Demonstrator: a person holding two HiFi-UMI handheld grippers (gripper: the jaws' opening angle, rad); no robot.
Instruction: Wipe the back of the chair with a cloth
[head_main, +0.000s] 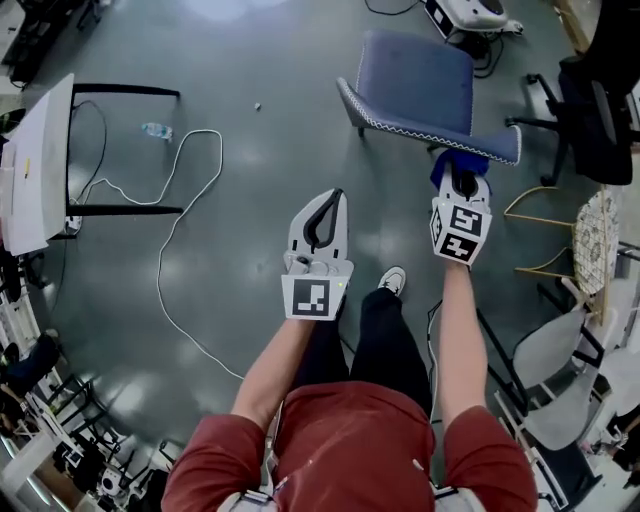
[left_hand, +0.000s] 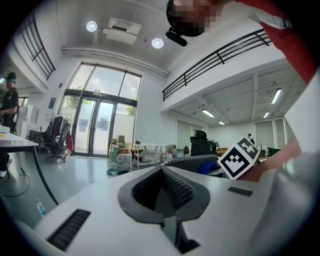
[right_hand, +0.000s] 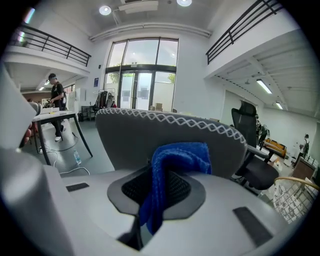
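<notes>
A grey-blue chair stands ahead of me, its backrest edged with white zigzag stitching and turned my way. My right gripper is shut on a blue cloth that rests at the backrest's near side. In the right gripper view the cloth hangs folded out of the jaws of the right gripper, with the chair back close behind it. My left gripper is held over the floor left of the chair, shut and holding nothing. In its own view the left gripper sees the chair to the right.
A white table stands at the left, with a white cable and a water bottle on the floor beside it. A black office chair and pale chairs crowd the right. A person stands at the table.
</notes>
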